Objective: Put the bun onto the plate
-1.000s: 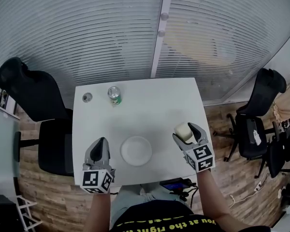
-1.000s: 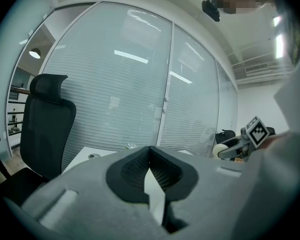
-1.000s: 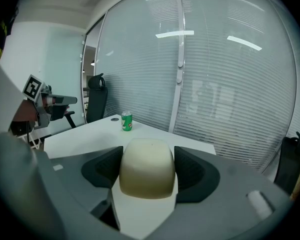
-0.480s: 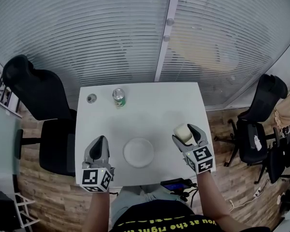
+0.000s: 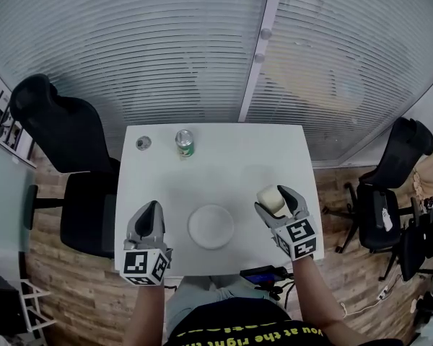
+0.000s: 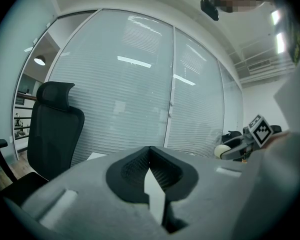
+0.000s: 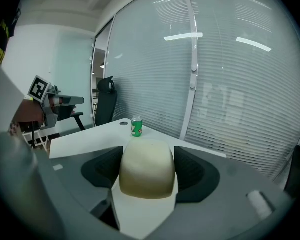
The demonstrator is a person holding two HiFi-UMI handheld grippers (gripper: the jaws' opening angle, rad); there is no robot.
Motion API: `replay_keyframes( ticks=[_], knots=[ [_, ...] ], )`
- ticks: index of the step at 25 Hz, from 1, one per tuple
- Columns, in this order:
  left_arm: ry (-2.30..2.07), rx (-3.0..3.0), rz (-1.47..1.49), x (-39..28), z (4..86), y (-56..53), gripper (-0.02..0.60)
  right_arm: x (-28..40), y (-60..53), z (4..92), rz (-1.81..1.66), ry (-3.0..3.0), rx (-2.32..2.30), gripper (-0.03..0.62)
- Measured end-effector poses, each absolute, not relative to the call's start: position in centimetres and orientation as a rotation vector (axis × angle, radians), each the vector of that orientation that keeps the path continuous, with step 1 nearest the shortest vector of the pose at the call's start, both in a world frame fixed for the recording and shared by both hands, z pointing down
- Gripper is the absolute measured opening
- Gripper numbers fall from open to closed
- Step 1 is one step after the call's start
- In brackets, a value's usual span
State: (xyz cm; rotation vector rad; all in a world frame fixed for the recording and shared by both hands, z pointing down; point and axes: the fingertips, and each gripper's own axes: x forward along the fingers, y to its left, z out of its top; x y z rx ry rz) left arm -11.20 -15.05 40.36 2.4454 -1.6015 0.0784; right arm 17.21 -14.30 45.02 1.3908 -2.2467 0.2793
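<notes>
White laminate table (image 5: 224, 168), square and matte, is carrying every item. Black high-backed office chair (image 5: 50, 132) is standing at its left edge, unused.

Right gripper (image 5: 276, 200), grey plastic with ribbed black pads, is clamping the bun (image 7: 147, 176) by its sides. Its jaws are spread only to the bun's width, and it is holding the bun over the table's right side, well apart from the plate; judged mid-carry.

Left gripper (image 5: 150, 211) is hovering near left, jaws meeting at the tips with nothing between them; judged idle.

Plate (image 5: 211, 226), white, round and shallow, is lying empty between the grippers.

Bun: pale cream, smooth, domed.

Green can (image 5: 185, 143) is standing upright at the far edge, near a small grey disc (image 5: 143, 143).
</notes>
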Motion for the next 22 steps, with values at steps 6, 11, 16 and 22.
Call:
replay_keyframes(
  ticks=[6, 11, 16, 22],
  knots=[
    [-1.629, 2.426, 0.072, -11.9, 40.4, -14.7, 0.0, 15.0, -14.4, 45.5, 0.273, -2.282, 1.319, 0.328],
    [-1.651, 2.4, 0.067, -12.9, 40.7, -14.2, 0.0, 12.6, -14.5, 45.9, 0.266, -2.314, 1.249, 0.328],
    [-1.67, 2.386, 0.067, -13.6, 40.8, -13.9, 0.0, 10.6, -14.4, 46.4, 0.264, -2.342, 1.181, 0.328],
    [-1.677, 2.368, 0.07, -14.2, 41.3, -13.9, 0.0, 8.6, -13.9, 47.5, 0.278, -2.358, 1.111, 0.328]
  ],
)
